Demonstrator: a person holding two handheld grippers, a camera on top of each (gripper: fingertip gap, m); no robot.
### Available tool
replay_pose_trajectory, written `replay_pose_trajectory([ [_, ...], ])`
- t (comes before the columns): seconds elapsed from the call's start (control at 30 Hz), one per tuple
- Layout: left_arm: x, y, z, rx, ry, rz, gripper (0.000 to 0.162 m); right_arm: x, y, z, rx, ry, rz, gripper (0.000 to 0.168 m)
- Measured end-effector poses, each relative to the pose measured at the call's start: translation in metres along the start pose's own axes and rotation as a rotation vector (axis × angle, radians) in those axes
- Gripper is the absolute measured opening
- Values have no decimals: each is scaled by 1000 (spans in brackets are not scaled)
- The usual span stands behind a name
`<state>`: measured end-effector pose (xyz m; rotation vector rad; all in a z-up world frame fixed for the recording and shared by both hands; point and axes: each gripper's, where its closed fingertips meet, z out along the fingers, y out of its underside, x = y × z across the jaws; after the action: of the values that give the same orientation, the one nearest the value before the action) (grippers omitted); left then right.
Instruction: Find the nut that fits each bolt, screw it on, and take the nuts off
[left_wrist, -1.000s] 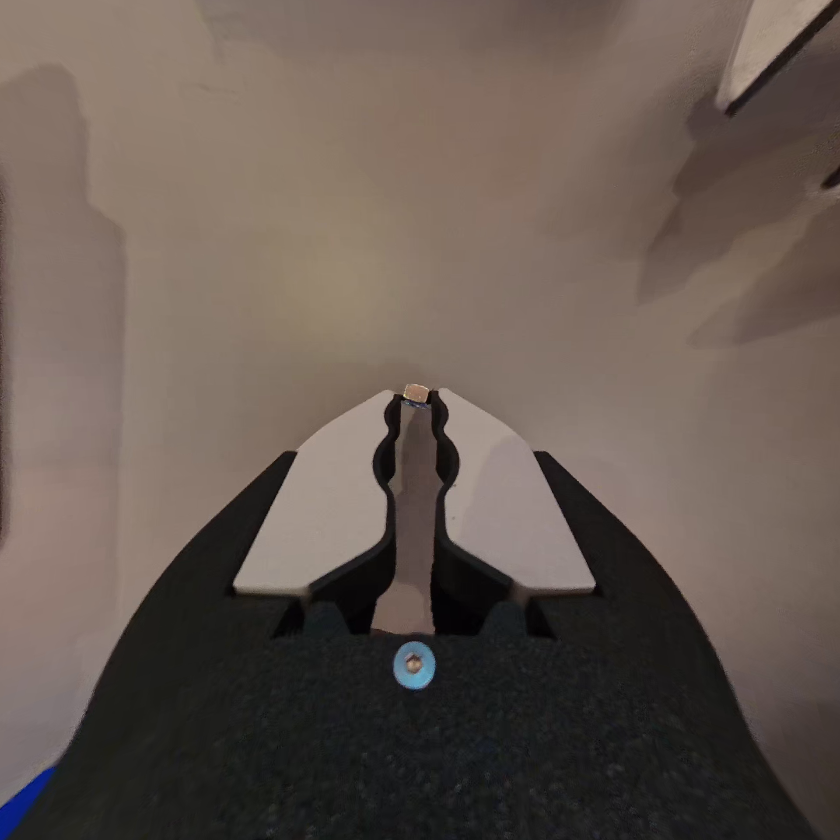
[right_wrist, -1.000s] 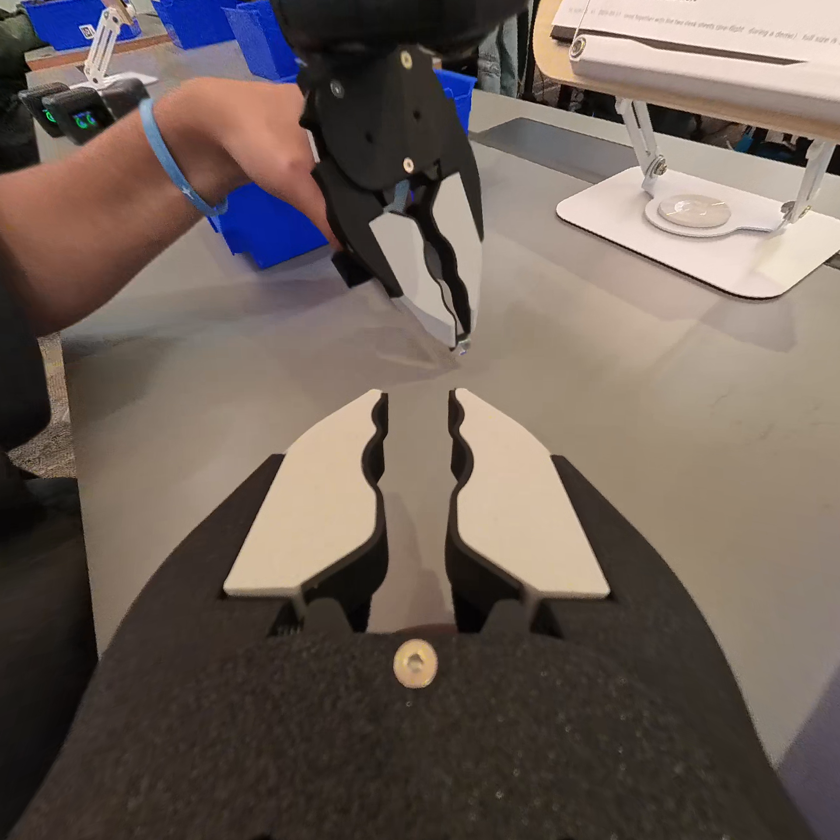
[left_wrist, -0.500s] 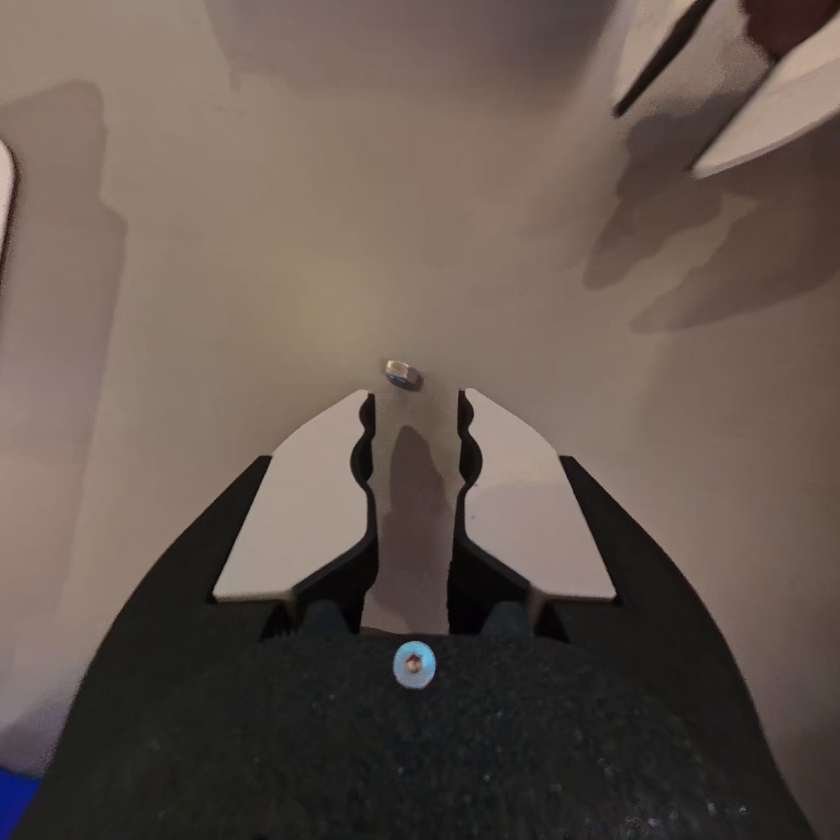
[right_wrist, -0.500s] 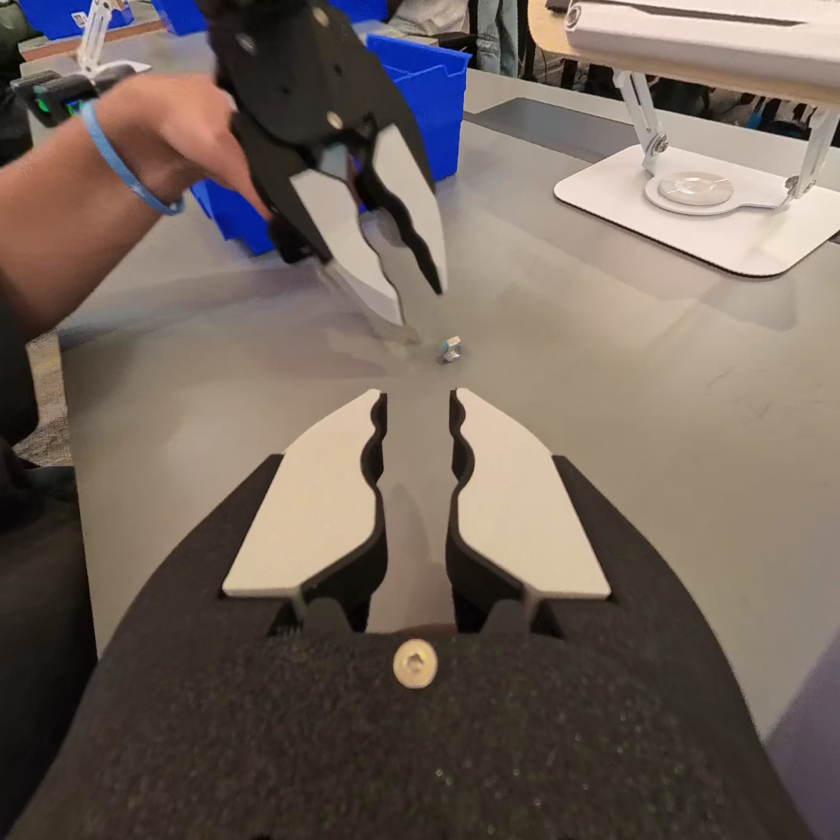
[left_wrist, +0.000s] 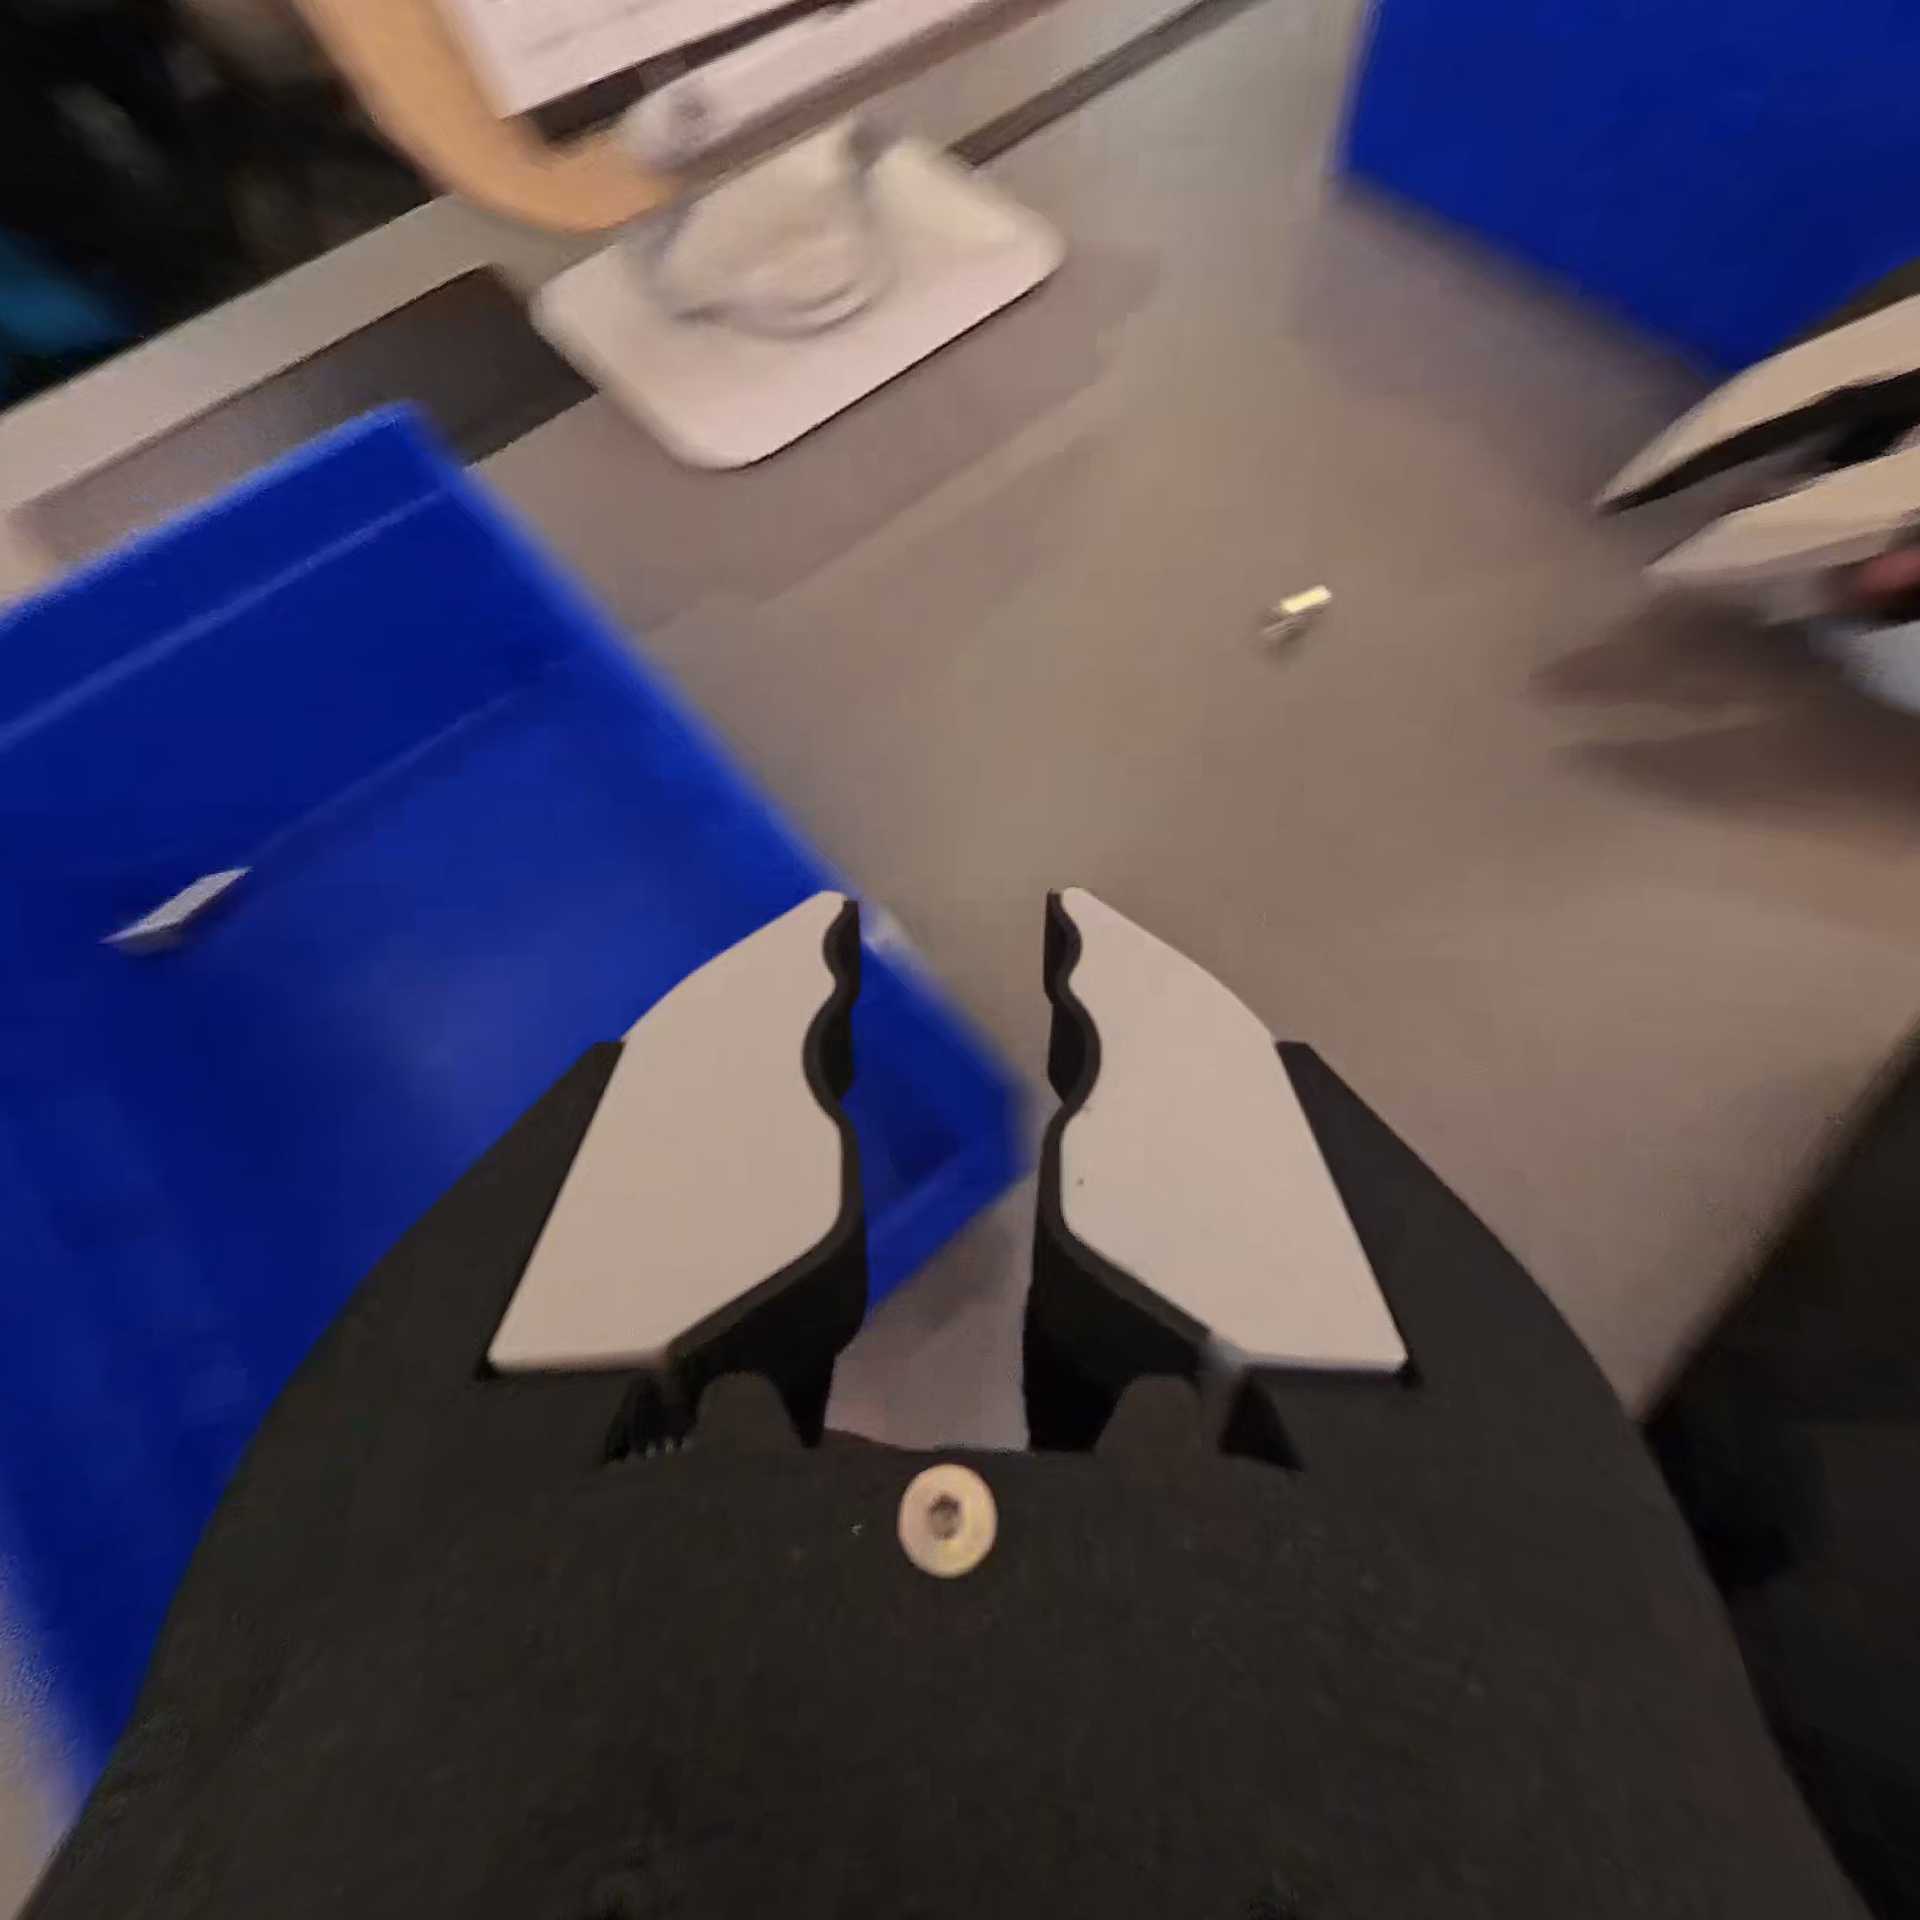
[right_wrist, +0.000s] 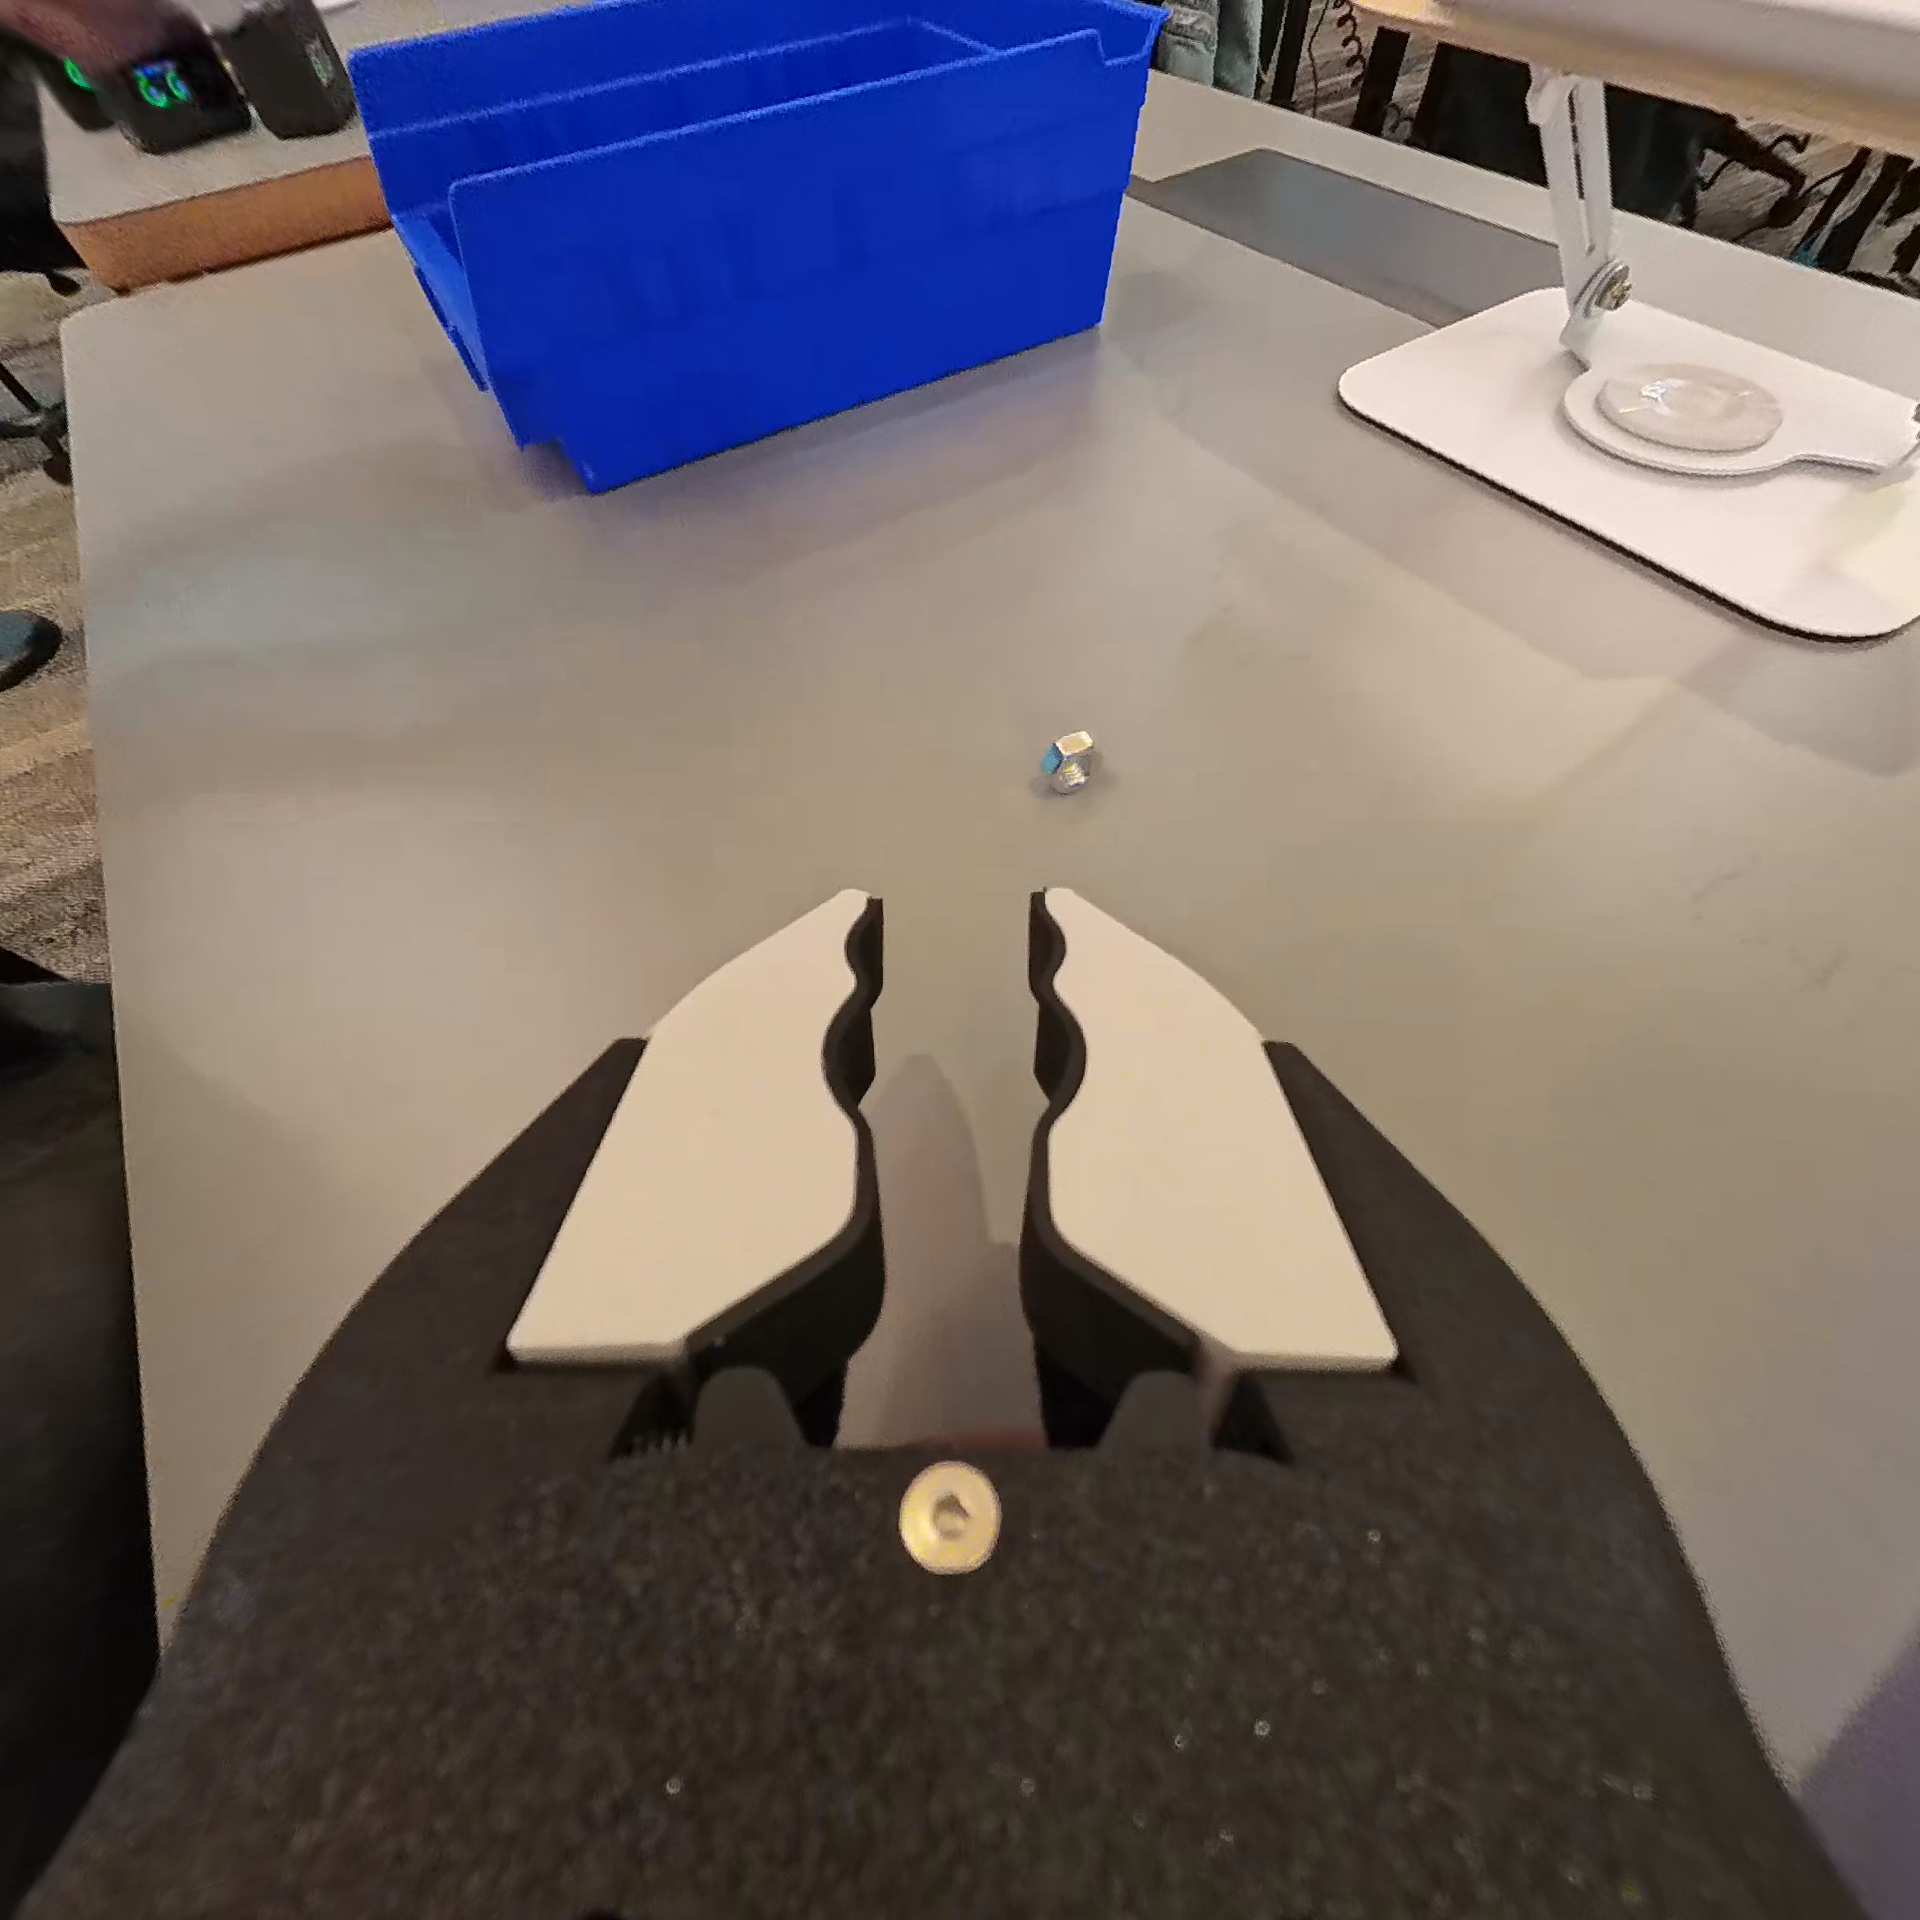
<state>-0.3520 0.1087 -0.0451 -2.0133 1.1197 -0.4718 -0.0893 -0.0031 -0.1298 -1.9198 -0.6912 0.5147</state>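
Note:
A small silver hex nut (right_wrist: 1071, 764) lies alone on the grey table (right_wrist: 520, 727), a little ahead of my right gripper (right_wrist: 956, 904) and slightly to its right. The right gripper is open and empty, low over the table. The nut also shows blurred in the left wrist view (left_wrist: 1294, 611), far ahead to the right. My left gripper (left_wrist: 951, 909) is open and empty, raised above the corner of a blue bin (left_wrist: 364, 831). The right gripper's fingers (left_wrist: 1766, 468) show at that view's right edge. No bolt is in view.
A blue bin (right_wrist: 769, 239) stands at the back of the table in the right wrist view. A white stand base (right_wrist: 1621, 447) sits at the right, and also shows in the left wrist view (left_wrist: 810, 301). Another blue bin (left_wrist: 1621, 156) is at the left view's upper right. Some 30 cm of space lies between my two pairs of fingers. Between my right fingertips and the small silver hex nut (right_wrist: 1071, 764) there is roughly 10 cm.
My left gripper opened and let go of the nut, which now lies on the table. It then lifted and swung away left over the blue bin. The right gripper stayed open.

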Motion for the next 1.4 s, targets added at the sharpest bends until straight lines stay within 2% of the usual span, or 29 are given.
replay_pose_trajectory([
  [0.13, -120, 10, 17, -260, -316, 111, 33, -2, 0, 0, -4, 2, -3, 26],
  [0.2, -165, 6, 39, -307, -398, 107, 32, -4, -1, -1, 2, 3, -7, 26],
  [0.3, -206, 10, 77, -358, -475, 73, 32, -7, -2, 0, 8, -7, -1, 26],
  [0.43, -240, 34, 111, -443, -562, 72, 33, -9, -2, 2, 6, -18, -3, 26],
  [0.5, -249, 47, 121, -465, -577, 31, 33, -11, -3, 2, 10, -25, -2, 26],
  [0.57, -252, 56, 128, -467, -576, -52, 41, -12, -2, 2, 10, -29, -1, 26],
  [0.9, -264, 66, 137, -344, -684, -364, 57, -13, 0, 4, 7, -44, 13, 25],
  [1.13, -270, 72, 148, -273, -695, -489, 51, -13, 3, 5, 1, -49, 17, 24],
  [1.2, -272, 73, 146, -263, -703, -492, 39, -12, 4, 5, 4, -53, 25, 24],
  [1.4, -252, 64, 141, -207, -593, -521, 39, -13, 3, 5, 7, -59, 30, 24],
])
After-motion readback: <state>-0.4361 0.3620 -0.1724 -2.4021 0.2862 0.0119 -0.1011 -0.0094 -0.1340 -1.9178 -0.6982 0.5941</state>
